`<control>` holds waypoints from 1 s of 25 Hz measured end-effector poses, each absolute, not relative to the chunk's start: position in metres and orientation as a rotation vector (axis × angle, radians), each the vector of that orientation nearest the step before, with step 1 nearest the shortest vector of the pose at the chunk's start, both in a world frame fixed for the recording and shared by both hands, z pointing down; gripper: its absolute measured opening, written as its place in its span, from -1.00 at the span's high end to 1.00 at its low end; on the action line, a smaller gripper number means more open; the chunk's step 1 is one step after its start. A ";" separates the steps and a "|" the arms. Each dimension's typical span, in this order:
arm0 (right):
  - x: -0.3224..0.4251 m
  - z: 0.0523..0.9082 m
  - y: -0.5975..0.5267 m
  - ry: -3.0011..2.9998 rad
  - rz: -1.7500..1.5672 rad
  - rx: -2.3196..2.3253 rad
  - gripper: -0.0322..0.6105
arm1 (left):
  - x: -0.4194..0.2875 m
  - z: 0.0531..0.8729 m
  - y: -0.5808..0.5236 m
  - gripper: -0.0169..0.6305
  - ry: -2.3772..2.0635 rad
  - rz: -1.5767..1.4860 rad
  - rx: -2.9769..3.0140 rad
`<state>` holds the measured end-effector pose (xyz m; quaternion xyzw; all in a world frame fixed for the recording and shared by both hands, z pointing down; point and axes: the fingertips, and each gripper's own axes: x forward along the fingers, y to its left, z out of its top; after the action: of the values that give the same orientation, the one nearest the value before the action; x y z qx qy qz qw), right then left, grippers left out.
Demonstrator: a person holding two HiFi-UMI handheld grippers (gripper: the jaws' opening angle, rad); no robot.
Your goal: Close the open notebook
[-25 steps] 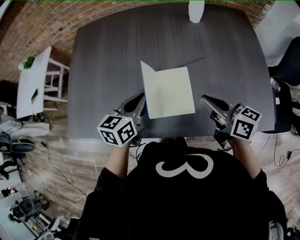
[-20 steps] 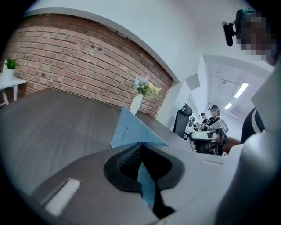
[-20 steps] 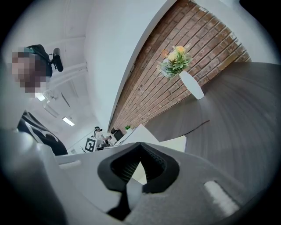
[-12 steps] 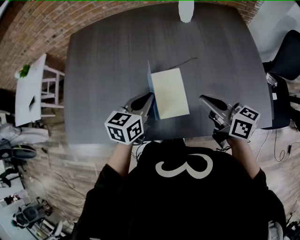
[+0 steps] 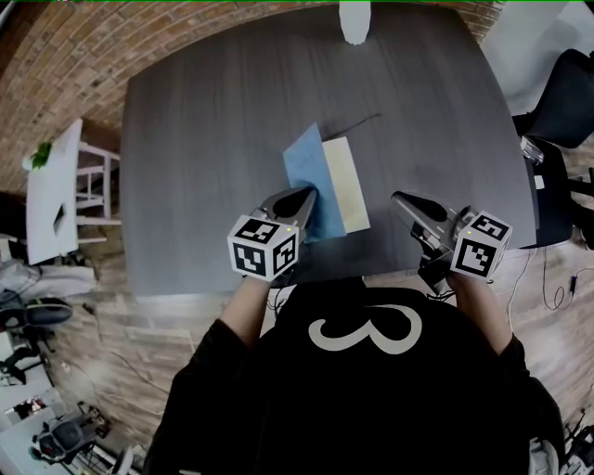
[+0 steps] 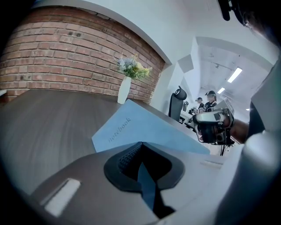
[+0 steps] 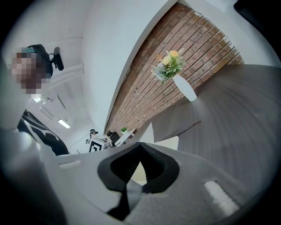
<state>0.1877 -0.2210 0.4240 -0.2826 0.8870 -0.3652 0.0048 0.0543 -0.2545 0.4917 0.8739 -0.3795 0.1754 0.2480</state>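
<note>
The notebook lies near the front middle of the dark table (image 5: 204, 139). Its blue cover (image 5: 304, 174) is lifted and tilts over the cream page (image 5: 347, 184), so only a strip of page shows. My left gripper (image 5: 303, 198) is shut on the cover's near edge. In the left gripper view the cover (image 6: 145, 127) rises from between the pads, with my gripper (image 6: 141, 161) clamped on it. My right gripper (image 5: 401, 200) hovers right of the notebook, apart from it and shut on nothing. In its own view the right gripper (image 7: 141, 166) looks toward the page (image 7: 170, 143).
A white vase with flowers (image 5: 354, 20) stands at the table's far edge. A thin dark line (image 5: 360, 121), pen or cord, lies just beyond the notebook. A black chair (image 5: 568, 93) is at the right and a white shelf (image 5: 51, 195) at the left.
My left gripper has moved right and carried the cover up and over from lying open at the left to leaning across the page. The right gripper has barely moved.
</note>
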 end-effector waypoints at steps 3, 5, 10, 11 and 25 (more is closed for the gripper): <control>0.192 0.425 -0.221 2.770 -1.146 -0.903 0.89 | 0.061 0.501 -0.256 0.90 -1.016 0.522 2.389; 0.194 0.427 -0.222 2.763 -1.152 -0.916 0.89 | 0.066 0.507 -0.256 0.90 -1.002 0.541 2.385; 0.199 0.432 -0.223 2.745 -1.168 -0.943 0.89 | 0.074 0.522 -0.257 0.90 -0.975 0.610 2.368; 0.200 0.433 -0.223 2.741 -1.171 -0.948 0.89 | 0.075 0.525 -0.257 0.90 -0.971 0.630 2.366; 0.219 0.444 -0.226 2.681 -1.218 -1.013 0.89 | 0.084 0.550 -0.256 0.90 -0.943 0.844 2.308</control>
<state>0.2192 -0.2257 0.4436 -0.3253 0.8608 -0.3911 0.0138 0.0839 -0.2557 0.5503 0.8485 -0.3467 0.3103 0.2520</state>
